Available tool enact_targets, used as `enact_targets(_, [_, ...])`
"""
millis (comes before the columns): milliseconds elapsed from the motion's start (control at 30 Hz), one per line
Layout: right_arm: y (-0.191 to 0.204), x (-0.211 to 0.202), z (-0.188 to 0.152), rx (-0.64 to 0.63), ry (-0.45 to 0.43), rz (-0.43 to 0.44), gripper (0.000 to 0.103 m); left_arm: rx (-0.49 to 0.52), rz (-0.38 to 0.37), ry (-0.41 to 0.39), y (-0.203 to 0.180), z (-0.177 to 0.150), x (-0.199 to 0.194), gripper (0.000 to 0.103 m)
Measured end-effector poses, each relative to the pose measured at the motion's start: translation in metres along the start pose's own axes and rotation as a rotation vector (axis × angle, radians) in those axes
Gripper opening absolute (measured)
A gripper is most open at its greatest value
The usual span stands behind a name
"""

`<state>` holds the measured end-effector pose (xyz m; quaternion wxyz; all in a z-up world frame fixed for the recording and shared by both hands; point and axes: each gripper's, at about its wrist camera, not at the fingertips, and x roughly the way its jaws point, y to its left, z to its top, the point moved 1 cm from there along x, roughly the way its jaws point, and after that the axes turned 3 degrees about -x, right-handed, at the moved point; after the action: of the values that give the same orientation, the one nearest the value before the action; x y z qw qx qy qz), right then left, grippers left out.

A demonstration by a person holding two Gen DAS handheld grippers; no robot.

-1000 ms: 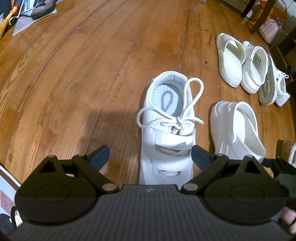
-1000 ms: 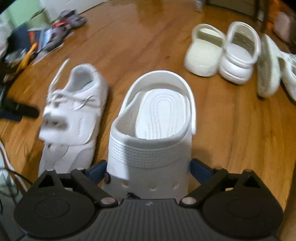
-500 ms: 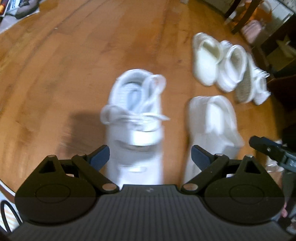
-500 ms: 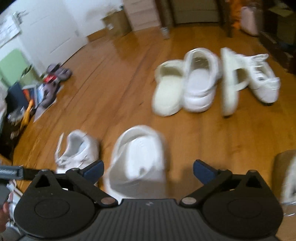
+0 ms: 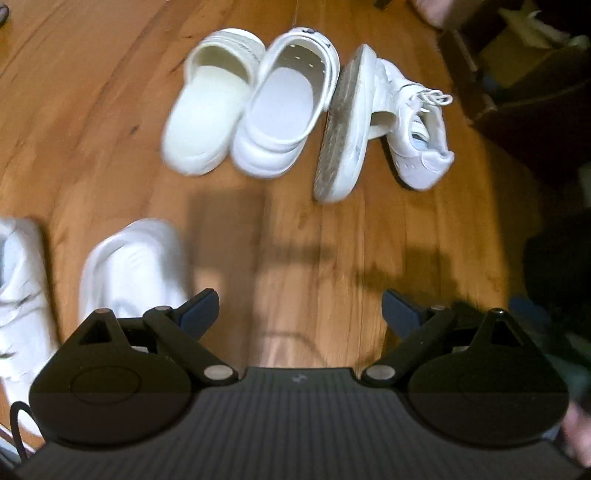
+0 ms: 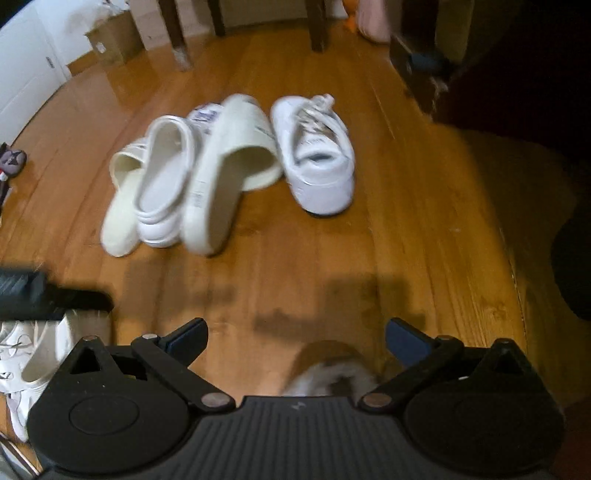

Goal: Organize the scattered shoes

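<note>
On the wood floor ahead lies a cluster of white shoes: a cream clog, a white clog, a slide tipped on its side with its sole showing, and a laced sneaker. The same cluster shows in the right wrist view: clogs, slide, sneaker. A white clog and a strapped white sneaker lie at the lower left. My left gripper is open and empty over bare floor. My right gripper is open and empty.
Dark furniture stands at the right. Chair legs and a cardboard box are at the back. A fuzzy slipper sits just below my right gripper. The left gripper's tip shows at the left.
Both grippers have swung right, away from the strapped sneaker and the clog, and now face the far cluster of shoes. Both jaws stay open and empty.
</note>
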<state>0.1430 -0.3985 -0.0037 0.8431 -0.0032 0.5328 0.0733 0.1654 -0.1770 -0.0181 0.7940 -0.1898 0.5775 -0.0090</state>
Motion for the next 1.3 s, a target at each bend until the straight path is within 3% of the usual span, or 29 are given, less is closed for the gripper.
enact_targets(100, [-0.028,0.014,0.011,0.011,-0.052,0.01,0.102,-0.035,-0.097,0.021,-0.032,0.018,0.033,0.096])
enact_targets(167, [-0.037,0.026,0.018,0.009,-0.072,0.007,0.102,-0.035,-0.122,0.035,-0.045,0.025,0.047,0.096])
enact_targets(300, [-0.051,0.047,0.032,0.024,-0.093,-0.044,0.1,-0.021,-0.103,-0.063,-0.069,0.051,0.068,0.096])
enact_targets(467, [-0.054,0.063,0.049,0.055,-0.13,-0.108,0.099,-0.08,-0.132,-0.066,-0.082,0.084,0.095,0.096])
enact_targets(533, [-0.052,0.067,0.055,0.052,-0.143,-0.115,0.099,-0.093,-0.11,-0.066,-0.091,0.093,0.109,0.096])
enact_targets(600, [-0.047,0.07,0.057,0.019,-0.157,-0.123,0.097,-0.08,-0.065,-0.052,-0.099,0.1,0.125,0.103])
enact_targets(767, [-0.035,0.072,0.056,-0.129,-0.194,-0.155,0.09,-0.093,-0.01,-0.009,-0.103,0.103,0.143,0.103])
enact_targets(833, [-0.035,0.072,0.057,-0.156,-0.203,-0.146,0.085,-0.071,-0.027,-0.003,-0.104,0.103,0.142,0.097])
enact_targets(900, [-0.037,0.075,0.058,-0.147,-0.207,-0.121,0.079,-0.07,-0.067,-0.002,-0.102,0.102,0.139,0.08])
enact_targets(967, [-0.04,0.078,0.059,-0.136,-0.21,-0.094,0.074,-0.082,-0.104,0.006,-0.1,0.105,0.14,0.074])
enact_targets(1067, [-0.043,0.082,0.061,-0.092,-0.2,-0.046,0.073,-0.119,-0.128,0.025,-0.096,0.109,0.147,0.075])
enact_targets(1200, [-0.045,0.083,0.061,-0.042,-0.196,-0.018,0.073,-0.148,-0.087,0.034,-0.089,0.11,0.167,0.091])
enact_targets(1267, [-0.047,0.083,0.06,-0.031,-0.193,-0.016,0.073,-0.212,-0.116,0.044,-0.081,0.107,0.171,0.089])
enact_targets(1300, [-0.048,0.082,0.06,-0.035,-0.192,-0.017,0.073,-0.263,-0.149,0.054,-0.076,0.104,0.172,0.079])
